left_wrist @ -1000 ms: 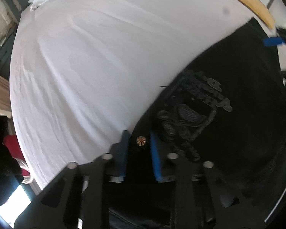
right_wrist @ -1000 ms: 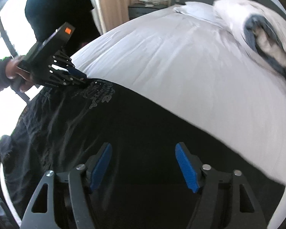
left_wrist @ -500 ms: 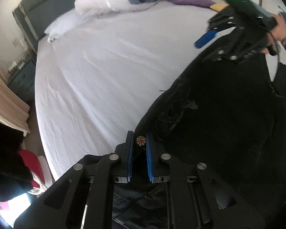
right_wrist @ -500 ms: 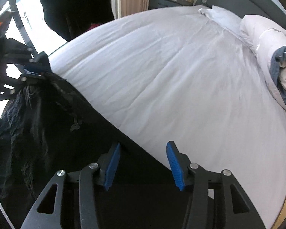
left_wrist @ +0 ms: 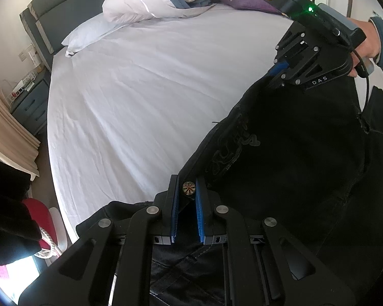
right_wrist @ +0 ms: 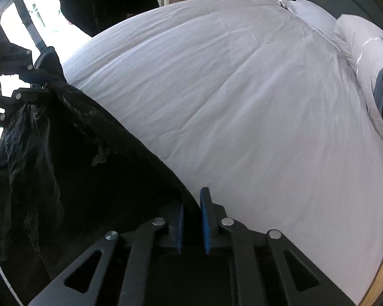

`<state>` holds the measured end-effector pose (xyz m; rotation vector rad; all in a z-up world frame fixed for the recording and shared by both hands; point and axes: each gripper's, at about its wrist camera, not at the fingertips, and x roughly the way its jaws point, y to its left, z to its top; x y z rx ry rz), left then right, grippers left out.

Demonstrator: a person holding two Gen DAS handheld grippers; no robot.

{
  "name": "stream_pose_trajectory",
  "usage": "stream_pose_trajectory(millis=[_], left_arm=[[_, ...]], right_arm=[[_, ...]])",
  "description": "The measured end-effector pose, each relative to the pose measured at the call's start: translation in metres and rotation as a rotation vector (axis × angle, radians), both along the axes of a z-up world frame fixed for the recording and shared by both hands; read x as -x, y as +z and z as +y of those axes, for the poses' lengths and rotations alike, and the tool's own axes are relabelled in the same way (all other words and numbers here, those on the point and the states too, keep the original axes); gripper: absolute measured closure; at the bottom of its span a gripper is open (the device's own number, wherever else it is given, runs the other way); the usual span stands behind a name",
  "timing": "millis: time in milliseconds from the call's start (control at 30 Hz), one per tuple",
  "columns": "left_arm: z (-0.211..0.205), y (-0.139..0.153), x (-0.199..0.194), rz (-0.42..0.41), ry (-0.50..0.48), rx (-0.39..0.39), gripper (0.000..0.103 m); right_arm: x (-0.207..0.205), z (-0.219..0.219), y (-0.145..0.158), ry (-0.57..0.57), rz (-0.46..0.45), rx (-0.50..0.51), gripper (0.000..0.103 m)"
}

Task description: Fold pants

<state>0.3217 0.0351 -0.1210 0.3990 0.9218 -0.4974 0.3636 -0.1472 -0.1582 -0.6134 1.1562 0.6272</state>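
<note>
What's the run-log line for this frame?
task: fold pants | left hand-held gripper: shut on pants at button | right hand-held gripper: closing on pants edge | bed: pants partly lifted

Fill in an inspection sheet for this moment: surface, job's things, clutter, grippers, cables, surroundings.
Surface: bed with a white sheet, lightly creased.
Job's things: black pants, held up along one edge between both grippers; metal button at the left gripper's fingers.
Clutter: rolled duvet, flat pillow and purple cloth at the headboard end.
Grippers: left gripper shut on the pants by the button; right gripper closing, pants edge between its fingers.
Cables: black cable hanging from the right gripper.
Surroundings: grey headboard, nightstand, beige curtain.
</note>
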Motion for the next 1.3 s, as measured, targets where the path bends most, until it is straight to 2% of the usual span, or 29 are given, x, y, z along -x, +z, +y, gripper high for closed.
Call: stream_pose_trajectory(millis=[167,300,467,500,600,667,733,833,933,1033,1167,1267,1300], left_arm=[[0.002,0.005,0.002,-0.001,0.009,0.008,0.092],[0.003,0.012,0.006,-0.010,0.027,0.016,0.092],[0.004,0.021,0.019,-0.028,0.053,0.030,0.092],[0.005,0.024,0.024,-0.031,0.058,0.036,0.092],[0.006,0.029,0.042,-0.031,0.070,0.053,0.092],[0.006,0.032,0.058,-0.031,0.069,0.057,0.092],[0.005,0.035,0.077,-0.034,0.062,0.065,0.092],[0.002,0.040,0.110,-0.051,0.048,0.062,0.092],[-0.002,0.034,0.147,-0.025,0.036,0.075,0.092],[-0.011,0.021,0.189,0.008,0.006,0.066,0.092],[-0.018,0.007,0.232,0.055,0.010,0.062,0.092],[-0.019,0.003,0.255,0.074,0.008,0.063,0.092],[-0.020,0.002,0.261,0.076,-0.001,0.054,0.092]], right_arm=[[0.013,-0.008,0.008,-0.086,0.030,-0.073,0.094],[0.025,-0.016,0.016,-0.223,0.056,-0.163,0.095],[0.060,-0.030,0.026,-0.433,0.090,-0.374,0.096],[0.070,-0.033,0.027,-0.480,0.110,-0.457,0.096],[0.101,-0.042,0.022,-0.593,0.166,-0.640,0.096],[0.118,-0.049,0.013,-0.655,0.193,-0.704,0.096],[0.138,-0.056,0.005,-0.699,0.215,-0.734,0.096],[0.166,-0.063,0.005,-0.707,0.242,-0.761,0.096],[0.197,-0.070,0.007,-0.695,0.260,-0.739,0.096],[0.231,-0.089,-0.003,-0.745,0.317,-0.795,0.096],[0.262,-0.089,-0.008,-0.751,0.327,-0.777,0.096],[0.282,-0.081,-0.011,-0.728,0.323,-0.719,0.096],[0.290,-0.075,-0.011,-0.705,0.304,-0.668,0.096]])
